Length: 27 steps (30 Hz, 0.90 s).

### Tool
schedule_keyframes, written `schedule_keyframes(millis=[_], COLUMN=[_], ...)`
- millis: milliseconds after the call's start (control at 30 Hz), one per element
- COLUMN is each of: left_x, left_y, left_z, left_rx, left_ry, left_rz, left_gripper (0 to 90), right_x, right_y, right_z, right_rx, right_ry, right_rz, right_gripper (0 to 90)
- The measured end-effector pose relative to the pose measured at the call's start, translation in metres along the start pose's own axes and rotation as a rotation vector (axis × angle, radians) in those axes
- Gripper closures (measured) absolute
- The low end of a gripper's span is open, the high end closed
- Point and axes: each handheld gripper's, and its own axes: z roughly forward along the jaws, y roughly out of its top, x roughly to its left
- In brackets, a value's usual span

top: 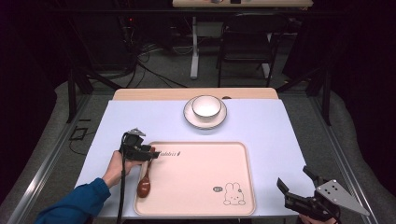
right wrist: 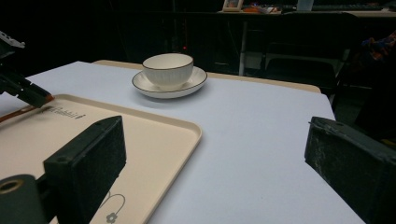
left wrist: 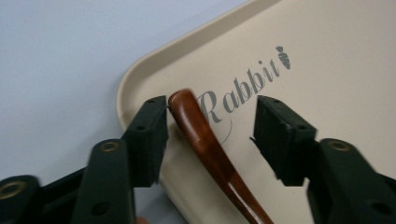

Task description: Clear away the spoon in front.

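Dark room; table [top: 261, 126] covered in pale blue, wooden edge at the far side.

Tray [top: 205, 163]: beige, rounded corners, near side of the table, printed "Rabbit" and a rabbit drawing.

Spoon [top: 144, 183]: brown wood, lying on the tray's left edge, bowl end toward the person, handle tip between the left jaws.

Bowl [top: 206, 106]: white, dark rim, standing on a saucer [top: 191, 117] beyond the tray.

Left gripper [top: 152, 153]: held in a hand [top: 116, 167] with a blue sleeve; jaws apart, one pad [left wrist: 152, 135] touching the spoon handle, the other clear of it.

Right gripper [top: 296, 184]: at the near right corner, off the tray, jaws wide apart, holding nothing.
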Motion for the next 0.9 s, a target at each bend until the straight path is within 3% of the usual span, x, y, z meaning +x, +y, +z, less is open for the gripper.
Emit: schedule_keyframes(millis=[200,400,667,900], left_x=[-0.002,-0.009,-0.024,-0.032], left_y=[0.001,0.001,-0.002,-0.012], left_z=[-0.006,-0.024,-0.067,-0.101], left_rx=[-0.025,-0.064,-0.160,-0.228], left_ry=[0.030,0.063,0.161,0.214], left_rz=[0.025,0.056,0.128,0.139], left_gripper=[26.5,17.9,10.3,3.7], right_x=[0.000,0.000,0.000,0.000], right_y=[0.000,0.000,0.000,0.000], right_z=[0.000,-0.001,-0.001,-0.001], right_rx=[-0.001,-0.003,-0.005,-0.003], right_ry=[-0.004,-0.004,-0.006,-0.006], right_rz=[-0.004,-0.002,-0.001,0.000], right_gripper=[4.5,4.5,4.6,4.7])
